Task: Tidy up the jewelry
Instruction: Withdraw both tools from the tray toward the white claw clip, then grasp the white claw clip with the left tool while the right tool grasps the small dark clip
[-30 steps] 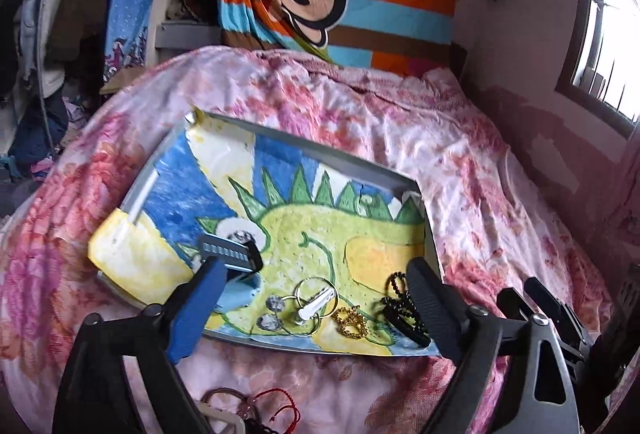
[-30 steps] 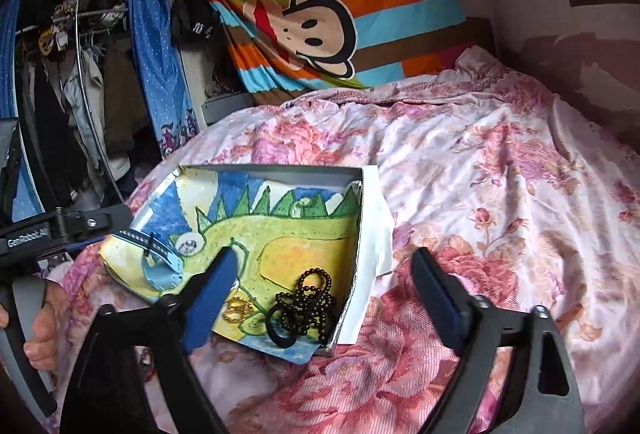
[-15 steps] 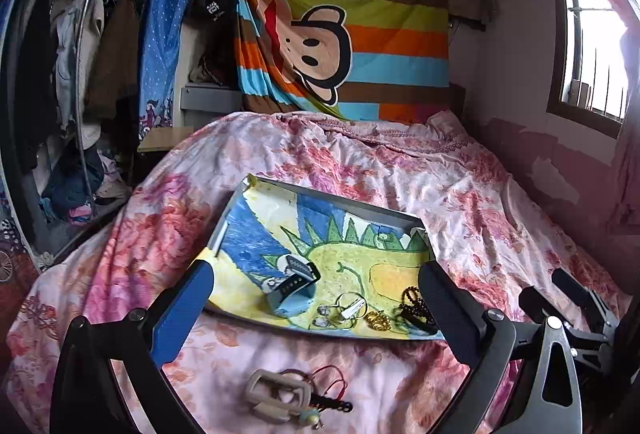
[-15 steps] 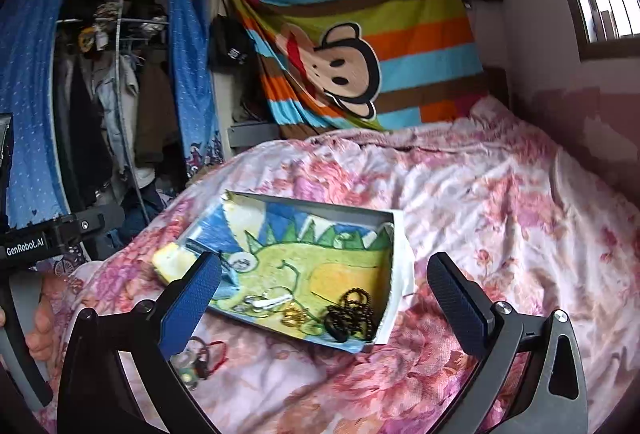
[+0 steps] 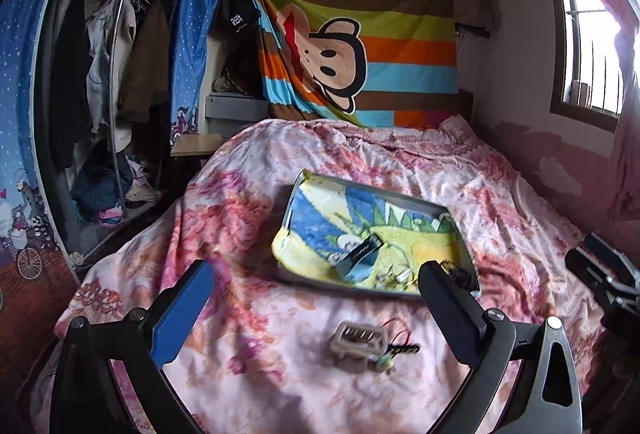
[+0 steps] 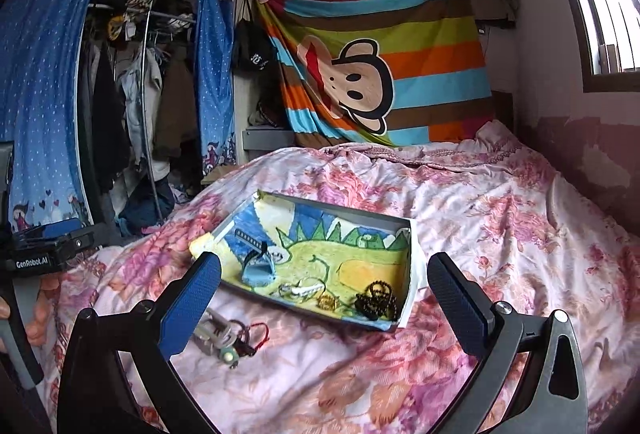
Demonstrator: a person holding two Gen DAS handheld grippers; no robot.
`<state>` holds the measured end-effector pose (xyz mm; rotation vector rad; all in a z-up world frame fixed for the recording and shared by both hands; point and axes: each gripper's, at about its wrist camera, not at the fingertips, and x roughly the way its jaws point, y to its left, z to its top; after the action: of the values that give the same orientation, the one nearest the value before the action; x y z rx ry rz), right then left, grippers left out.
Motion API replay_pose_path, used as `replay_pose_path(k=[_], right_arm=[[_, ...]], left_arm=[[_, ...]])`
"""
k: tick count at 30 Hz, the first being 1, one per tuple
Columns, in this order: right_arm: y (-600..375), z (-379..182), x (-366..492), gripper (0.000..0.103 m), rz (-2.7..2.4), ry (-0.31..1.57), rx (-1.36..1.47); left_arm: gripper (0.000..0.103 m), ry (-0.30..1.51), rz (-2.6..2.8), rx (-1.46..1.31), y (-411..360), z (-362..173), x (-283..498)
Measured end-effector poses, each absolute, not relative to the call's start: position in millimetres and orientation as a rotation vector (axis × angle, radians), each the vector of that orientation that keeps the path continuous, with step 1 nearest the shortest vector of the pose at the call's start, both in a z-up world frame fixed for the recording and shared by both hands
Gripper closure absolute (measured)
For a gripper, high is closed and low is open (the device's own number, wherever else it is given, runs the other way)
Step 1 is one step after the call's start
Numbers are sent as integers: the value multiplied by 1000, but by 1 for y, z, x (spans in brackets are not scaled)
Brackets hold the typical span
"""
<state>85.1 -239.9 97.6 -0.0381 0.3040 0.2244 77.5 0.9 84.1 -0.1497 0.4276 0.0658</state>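
Hand only in right view, both grippers' fingers spread, empty, tray ahead

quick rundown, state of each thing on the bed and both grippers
left gripper: open, empty, above the bedspread
right gripper: open, empty
box: open-topped, lying flat on the bed
blue watch: in the box, resting on its side
black bead bracelet: in the box, near corner
gold ring: in the box
loose jewelry pile: outside the box, on the bedspread
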Motion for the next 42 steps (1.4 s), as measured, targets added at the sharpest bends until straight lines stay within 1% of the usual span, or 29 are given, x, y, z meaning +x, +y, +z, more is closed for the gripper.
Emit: replay_pose_path(k=[6,11,15,25,33,34,36,37,38,41,42], right_arm=[[-234,73,79,2,232,361,-25],[-231,32,79,2,246,486,-26],[-227,2,80,2,239,571,-59],[-209,-26,94,2,259,676,-109],[-213,-33,119,2,348,752,-10],[-213,-34,123,5,369,762,5],[-214,-38,132,16,393,778,35],[-214,-40,137,25,407,790,50],[-214,-43,142,31,417,802,63],[-212,-50,154,41,444,825,99],[-211,-51,158,43,458,827,112]], left_arm=[[0,465,39,-139,13,45,65],[0,495,12,-163,17,16,64],[0,565,-11,-141,19,-4,68],[0,653,-98,-68,2,-20,76],[0,677,-198,-21,-13,-23,104],[0,682,-207,-14,-14,-24,109],[0,690,-220,-6,-16,-26,116],[0,692,-225,-5,-16,-27,118],[0,694,-230,-4,-17,-28,121],[0,692,-246,4,-20,-31,129],[2,692,-249,7,-21,-32,131]])
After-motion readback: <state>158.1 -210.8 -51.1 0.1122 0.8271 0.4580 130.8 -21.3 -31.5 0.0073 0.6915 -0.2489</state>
